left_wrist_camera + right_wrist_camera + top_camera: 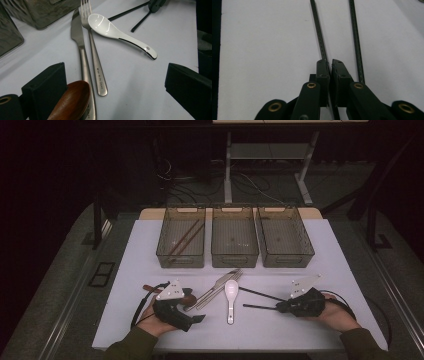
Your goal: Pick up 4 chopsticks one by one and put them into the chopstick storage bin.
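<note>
In the high view, a white table [150, 245] carries three clear bins in a row at its far side; the middle bin [234, 237] serves as the landmark. The left bin [181, 237], just beside it, holds brown chopsticks [185, 240] lying diagonally; the right bin [284, 237] sits just beside it on the other side. Nearer the person than the middle bin lie a knife [210, 296] and a fork [222, 285], close together, with a white ceramic spoon [230, 297] just to their right. Right of the spoon lie two black chopsticks [260, 295], and the right gripper [278, 308] is at the near one's end. The left gripper [196, 312] rests well left of the spoon, with a wooden spoon [150, 289] beside it

In the left gripper view, the jaws stand wide apart with nothing pressed between them; the wooden spoon's bowl [72, 102] lies against the left-hand jaw, over the knife handle [83, 62]. The fork [95, 62] lies just beside the knife, and the white spoon's bowl [100, 21] touches the fork's neck

In the right gripper view, the jaws are drawn nearly together, pinching one black chopstick [319, 32] that runs straight ahead from between the pads. The second black chopstick [355, 37] lies free on the table just beside the right-hand jaw
</note>
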Demonstrator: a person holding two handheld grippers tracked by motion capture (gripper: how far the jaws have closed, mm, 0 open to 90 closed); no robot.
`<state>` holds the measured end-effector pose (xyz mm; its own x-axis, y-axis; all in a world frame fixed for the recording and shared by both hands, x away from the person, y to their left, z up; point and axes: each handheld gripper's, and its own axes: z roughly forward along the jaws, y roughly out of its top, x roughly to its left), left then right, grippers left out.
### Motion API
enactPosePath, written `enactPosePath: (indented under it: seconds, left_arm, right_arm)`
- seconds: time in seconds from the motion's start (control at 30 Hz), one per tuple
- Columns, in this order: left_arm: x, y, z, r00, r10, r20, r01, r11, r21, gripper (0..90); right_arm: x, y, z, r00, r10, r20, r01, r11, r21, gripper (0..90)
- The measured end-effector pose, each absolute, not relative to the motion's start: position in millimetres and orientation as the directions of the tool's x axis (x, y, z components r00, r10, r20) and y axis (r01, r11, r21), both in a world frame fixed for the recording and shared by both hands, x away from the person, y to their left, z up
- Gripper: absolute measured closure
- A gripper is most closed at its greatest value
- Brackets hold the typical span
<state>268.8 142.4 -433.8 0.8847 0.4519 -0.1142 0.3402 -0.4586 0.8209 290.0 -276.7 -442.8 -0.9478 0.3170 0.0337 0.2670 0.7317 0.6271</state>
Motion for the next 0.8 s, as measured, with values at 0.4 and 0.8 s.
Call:
enactPosePath:
  seconds: [0.4,0.8]
  left_arm:
    - [268.6,142.4,-433.7,0.886,0.450,-0.113,0.338,-0.458,0.822,3.0]
    - [268.2,143.0,-433.0,0.886,0.449,-0.112,0.336,-0.457,0.823,3.0]
  right_arm:
    - [283.5,-273.0,-441.2,-0.947,0.319,0.038,0.275,0.743,0.610,85.0]
    - [282.7,-272.0,-441.0,-0.944,0.329,0.038,0.283,0.743,0.606,86.1]
